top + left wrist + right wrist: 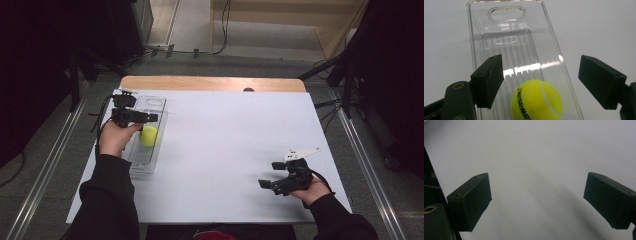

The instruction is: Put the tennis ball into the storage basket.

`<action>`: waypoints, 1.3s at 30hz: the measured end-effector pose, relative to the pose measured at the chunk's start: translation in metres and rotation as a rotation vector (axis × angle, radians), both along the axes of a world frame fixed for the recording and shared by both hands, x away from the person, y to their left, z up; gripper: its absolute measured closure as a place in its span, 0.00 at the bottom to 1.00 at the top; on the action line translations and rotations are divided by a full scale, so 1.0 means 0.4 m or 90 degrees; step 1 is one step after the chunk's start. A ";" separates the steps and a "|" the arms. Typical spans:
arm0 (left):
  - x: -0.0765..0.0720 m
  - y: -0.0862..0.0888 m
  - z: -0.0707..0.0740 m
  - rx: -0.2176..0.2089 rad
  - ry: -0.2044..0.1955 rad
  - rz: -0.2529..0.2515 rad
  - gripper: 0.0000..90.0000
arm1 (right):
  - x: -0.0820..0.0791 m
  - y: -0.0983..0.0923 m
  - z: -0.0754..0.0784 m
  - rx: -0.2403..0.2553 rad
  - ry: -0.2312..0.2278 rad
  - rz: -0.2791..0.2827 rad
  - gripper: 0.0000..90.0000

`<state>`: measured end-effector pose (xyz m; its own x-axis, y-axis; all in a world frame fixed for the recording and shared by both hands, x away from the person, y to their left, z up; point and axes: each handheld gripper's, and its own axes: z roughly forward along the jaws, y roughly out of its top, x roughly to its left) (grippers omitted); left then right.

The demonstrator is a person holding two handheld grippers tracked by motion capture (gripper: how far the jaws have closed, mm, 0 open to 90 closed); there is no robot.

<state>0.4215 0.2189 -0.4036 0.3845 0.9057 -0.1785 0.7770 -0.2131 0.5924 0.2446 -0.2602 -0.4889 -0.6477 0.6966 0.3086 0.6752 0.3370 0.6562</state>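
Note:
A yellow tennis ball (148,136) (536,101) lies in a clear plastic tray (152,102) (506,15) at the table's left side. My left gripper (145,117) (540,65) hovers just over the tray, and its jaws stand apart on either side above the ball without touching it. Toward the front right of the white table top (225,140), my right gripper (270,175) (536,185) is open with nothing between its jaws, only bare white surface beneath.
The tray is long and ribbed, with a handle cutout at its far end (506,13). A wooden strip (210,83) borders the table's far edge. Dark stands and cables flank the table on the floor.

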 end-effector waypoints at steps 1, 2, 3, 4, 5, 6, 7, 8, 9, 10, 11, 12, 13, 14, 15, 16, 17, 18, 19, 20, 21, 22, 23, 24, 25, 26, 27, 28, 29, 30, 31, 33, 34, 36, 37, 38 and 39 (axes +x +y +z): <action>-0.001 -0.001 0.004 -0.006 0.000 -0.004 0.23 | 0.000 0.000 0.000 0.000 0.000 0.000 0.06; -0.002 -0.003 0.007 -0.013 -0.001 -0.007 0.23 | 0.000 0.000 0.000 0.000 0.000 0.000 0.06; -0.003 -0.005 0.011 -0.015 -0.001 -0.011 0.23 | 0.000 0.000 0.000 0.001 0.000 0.000 0.06; -0.004 -0.006 0.013 -0.018 0.000 -0.014 0.23 | 0.000 0.000 0.000 0.001 0.000 0.000 0.06; -0.005 -0.010 0.018 -0.022 0.001 -0.018 0.23 | 0.000 0.000 0.000 0.000 0.000 0.000 0.06; -0.006 -0.012 0.020 -0.022 0.001 -0.021 0.23 | 0.000 0.000 0.001 0.000 0.000 0.000 0.06; -0.007 -0.015 0.023 -0.025 0.002 -0.025 0.23 | 0.000 0.000 0.000 0.000 -0.001 0.001 0.06; -0.008 -0.018 0.026 -0.031 0.003 -0.030 0.23 | 0.000 0.000 0.001 0.000 0.000 0.000 0.06; -0.009 -0.021 0.029 -0.034 0.004 -0.035 0.23 | 0.000 -0.001 0.001 0.000 -0.001 0.000 0.06; -0.011 -0.025 0.031 -0.036 0.003 -0.039 0.23 | 0.000 -0.001 0.001 0.000 0.000 0.000 0.06; -0.011 -0.028 0.033 -0.038 0.002 -0.043 0.23 | -0.001 -0.001 0.001 0.000 -0.001 0.000 0.06; -0.013 -0.032 0.036 -0.042 0.003 -0.047 0.23 | -0.001 -0.001 0.001 -0.001 -0.001 0.001 0.06; -0.013 -0.034 0.037 -0.042 0.003 -0.052 0.23 | -0.001 -0.001 0.001 -0.001 -0.001 0.002 0.06; -0.015 -0.039 0.039 -0.046 0.003 -0.056 0.23 | -0.001 -0.001 0.001 -0.001 -0.001 0.002 0.06; -0.016 -0.043 0.040 -0.050 0.004 -0.061 0.23 | -0.002 -0.001 0.001 -0.001 0.000 0.000 0.06; -0.017 -0.046 0.040 -0.051 0.006 -0.065 0.23 | -0.002 -0.001 0.002 -0.001 -0.001 0.001 0.06; -0.018 -0.050 0.040 -0.055 0.007 -0.068 0.23 | -0.003 -0.001 0.002 -0.001 -0.002 0.001 0.06; -0.018 -0.053 0.040 -0.059 0.009 -0.073 0.23 | -0.003 -0.001 0.002 -0.001 -0.002 0.001 0.06; -0.019 -0.058 0.040 -0.068 0.015 -0.081 0.23 | -0.003 0.000 0.002 -0.001 -0.002 0.000 0.06; -0.020 -0.061 0.041 -0.075 0.018 -0.090 0.23 | -0.002 0.000 0.002 -0.002 -0.002 0.000 0.06; -0.021 -0.065 0.042 -0.083 0.021 -0.099 0.23 | -0.002 0.000 0.002 -0.001 -0.002 0.000 0.06; -0.022 -0.069 0.043 -0.089 0.019 -0.104 0.23 | -0.002 0.000 0.001 -0.001 -0.002 0.000 0.06; -0.023 -0.074 0.045 -0.094 0.022 -0.111 0.23 | -0.002 0.000 0.001 -0.002 -0.001 0.001 0.06; -0.024 -0.077 0.045 -0.094 0.022 -0.114 0.23 | -0.002 0.000 0.002 -0.001 -0.001 0.000 0.06; -0.025 -0.083 0.046 -0.094 0.021 -0.115 0.23 | -0.002 0.000 0.002 -0.001 -0.001 0.000 0.06; -0.026 -0.086 0.046 -0.095 0.021 -0.119 0.23 | -0.002 -0.001 0.002 -0.001 -0.001 0.000 0.06; -0.027 -0.091 0.045 -0.094 0.022 -0.122 0.23 | -0.002 -0.001 0.002 -0.001 -0.002 0.001 0.06; -0.028 -0.096 0.045 -0.093 0.023 -0.126 0.23 | -0.003 -0.001 0.002 -0.001 -0.002 0.000 0.06; -0.029 -0.101 0.044 -0.093 0.023 -0.130 0.23 | -0.003 -0.002 0.002 -0.001 -0.002 -0.001 0.06; -0.029 -0.104 0.044 -0.092 0.023 -0.132 0.23 | -0.003 -0.002 0.002 -0.001 -0.002 -0.001 0.06; -0.030 -0.107 0.043 -0.089 0.024 -0.136 0.23 | -0.003 -0.002 0.002 -0.001 -0.002 -0.001 0.06; -0.031 -0.116 0.042 -0.086 0.025 -0.139 0.23 | -0.003 -0.002 0.002 -0.001 -0.001 -0.002 0.06; -0.032 -0.120 0.041 -0.083 0.024 -0.140 0.23 | -0.003 -0.002 0.002 -0.001 -0.001 -0.002 0.06; -0.033 -0.128 0.039 -0.085 0.025 -0.146 0.23 | -0.003 -0.002 0.002 -0.001 -0.001 -0.002 0.06; -0.034 -0.132 0.038 -0.086 0.027 -0.149 0.23 | -0.003 -0.002 0.002 -0.001 -0.001 -0.002 0.06; -0.034 -0.134 0.036 -0.085 0.027 -0.151 0.23 | -0.003 -0.002 0.002 -0.001 -0.002 -0.002 0.06; -0.034 -0.137 0.035 -0.085 0.028 -0.153 0.23 | -0.003 -0.002 0.002 -0.001 -0.001 -0.002 0.06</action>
